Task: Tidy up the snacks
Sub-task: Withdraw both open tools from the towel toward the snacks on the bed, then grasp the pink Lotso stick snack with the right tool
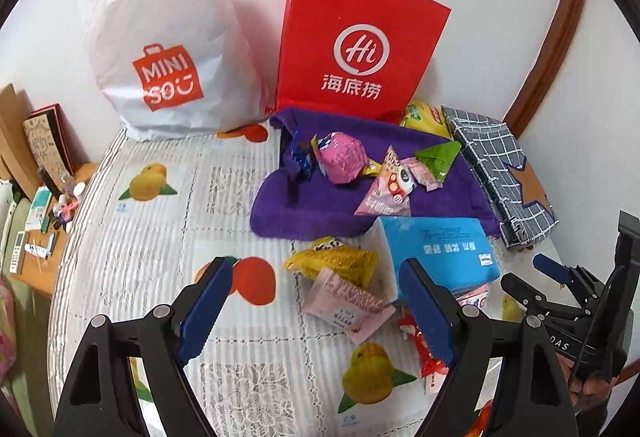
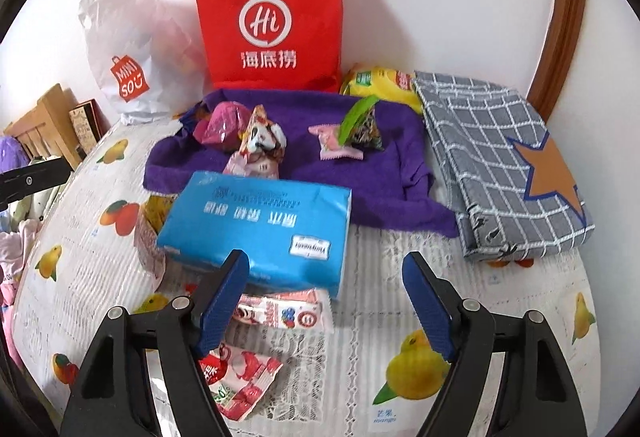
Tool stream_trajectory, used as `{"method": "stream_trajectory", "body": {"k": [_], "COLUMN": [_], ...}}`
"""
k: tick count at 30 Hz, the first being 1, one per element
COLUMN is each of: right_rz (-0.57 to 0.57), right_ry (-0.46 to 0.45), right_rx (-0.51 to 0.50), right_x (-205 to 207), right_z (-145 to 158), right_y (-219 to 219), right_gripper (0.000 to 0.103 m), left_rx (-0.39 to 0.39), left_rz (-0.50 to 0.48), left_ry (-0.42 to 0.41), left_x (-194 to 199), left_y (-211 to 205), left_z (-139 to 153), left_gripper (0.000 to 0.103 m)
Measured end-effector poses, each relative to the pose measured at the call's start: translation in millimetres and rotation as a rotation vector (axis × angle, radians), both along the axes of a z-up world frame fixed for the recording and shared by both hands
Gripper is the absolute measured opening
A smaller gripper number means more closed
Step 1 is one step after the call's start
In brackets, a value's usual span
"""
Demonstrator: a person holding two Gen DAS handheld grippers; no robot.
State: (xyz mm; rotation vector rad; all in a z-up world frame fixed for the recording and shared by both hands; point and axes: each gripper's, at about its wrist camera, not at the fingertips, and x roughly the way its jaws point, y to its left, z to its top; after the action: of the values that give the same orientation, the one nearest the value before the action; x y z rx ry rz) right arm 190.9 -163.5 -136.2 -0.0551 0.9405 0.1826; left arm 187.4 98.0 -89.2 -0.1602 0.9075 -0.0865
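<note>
I have both grippers hovering low over the desk (image 2: pixel 360 317), which wears a ribbed, lacy plastic cover printed with fruit. The left gripper (image 1: pixel 320 301) has its blue-padded fingers spread wide and empty, framing a pink sachet (image 1: pixel 348 305) and a yellow crinkly packet (image 1: pixel 336 261) that lie touching, just beside the blue tissue pack (image 2: pixel 256 225). The right gripper (image 2: pixel 324 301) is equally wide open and holds nothing; a flat red-and-white wrapper (image 2: pixel 280 313) sits by its left finger and a crumpled red packet (image 2: pixel 236 377) lies nearer me. More snacks are gathered on the fuzzy purple towel (image 2: pixel 380 173): a glossy pink pouch (image 1: pixel 340 157), a pyramid-shaped green packet (image 1: pixel 438 157) and a pink cartoon sachet (image 1: pixel 386 193). My guess is that the loose ones belong with that pile. For the pink sachet I would lower the left fingers astride its short sides and close gently, since thin slippery foil buckles and slides. The red paper bag (image 1: pixel 360 37) stands stiff behind the towel, while the white plastic bag (image 1: pixel 168 37) slumps softly.
</note>
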Motion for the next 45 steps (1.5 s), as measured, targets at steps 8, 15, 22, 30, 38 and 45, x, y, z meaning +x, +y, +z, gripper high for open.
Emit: {"method": "stream_trajectory", "body": {"k": [8,15,22,30,38,45], "right_rz": [-0.012,0.006,0.030,0.036,0.015,0.054], "right_ry": [0.019,0.050,0.086,0.135,0.159,0.183], "right_rx": [0.009,0.007,0.033,0.100,0.139,0.198], "right_x": [-6,-13,-7,14,10,-7], "right_z": [-9,-23,-40,-62,-64,-64], "right_y": [-3,-1,7,4,-9,-18], "right_gripper": [0.075,0.072,0.072,0.065,0.021,0.009], "left_rx": [-0.018,-0.031,-0.020,-0.018,-0.015,-0.003], "left_rz": [0.030,0.035,0.020,0.024,0.014,-0.010], "left_ry": [0.018,0.033,0.052,0.056,0.091,0.106], "left_x": [-7,-10,-12,-12,-6,-6], "left_y": [12,15,13,17,9,-6], "left_z": [-10,-19,-27,-31,-45,-50], "left_gripper": [0.084,0.084,0.084,0.084,0.084,0.084]}}
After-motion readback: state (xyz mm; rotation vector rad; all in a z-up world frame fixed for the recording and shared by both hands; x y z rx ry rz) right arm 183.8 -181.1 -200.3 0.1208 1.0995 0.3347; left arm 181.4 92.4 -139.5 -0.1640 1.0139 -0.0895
